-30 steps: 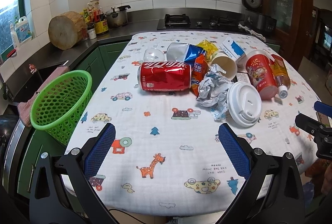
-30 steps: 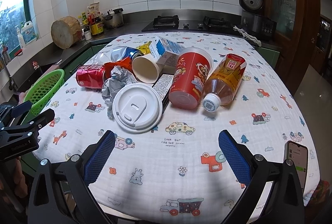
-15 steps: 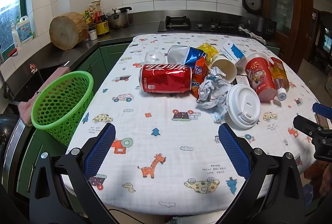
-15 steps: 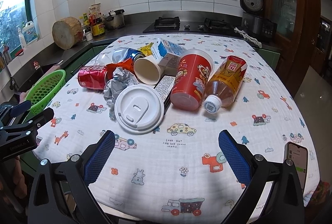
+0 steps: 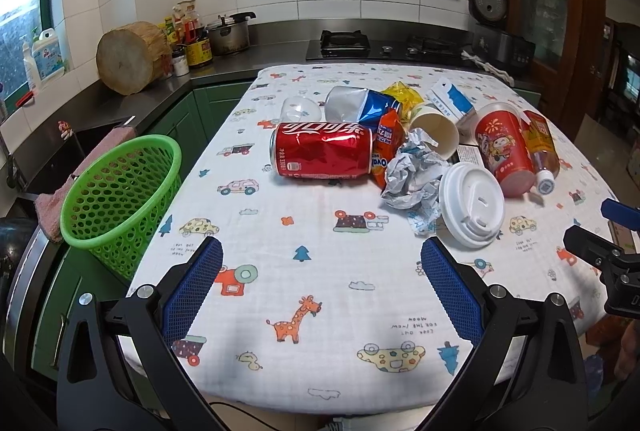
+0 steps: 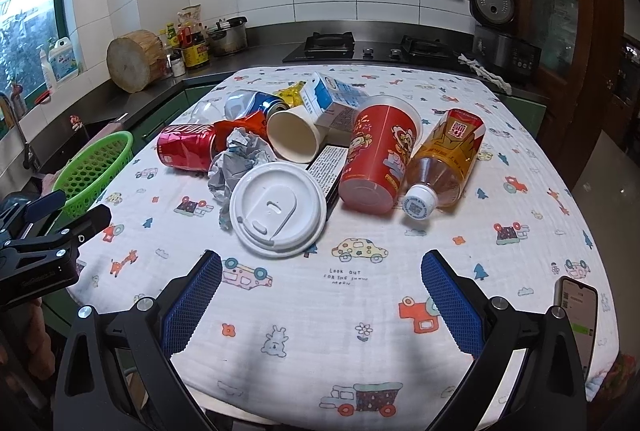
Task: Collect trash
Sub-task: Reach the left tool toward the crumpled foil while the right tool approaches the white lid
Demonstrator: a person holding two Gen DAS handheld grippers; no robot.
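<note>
While over tablecloth [image 5: 320, 271], left tool [image 5: 320, 271], right tool [image 6: 320, 271] gape wide, empty.

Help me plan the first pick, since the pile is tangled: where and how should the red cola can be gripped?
Grip the red cola can across the middle of its round body, coming down from above with the left gripper, whose jaws are open. It lies on its side at the pile's left edge, so its near side is clear, while its right end touches the orange wrapper.
</note>
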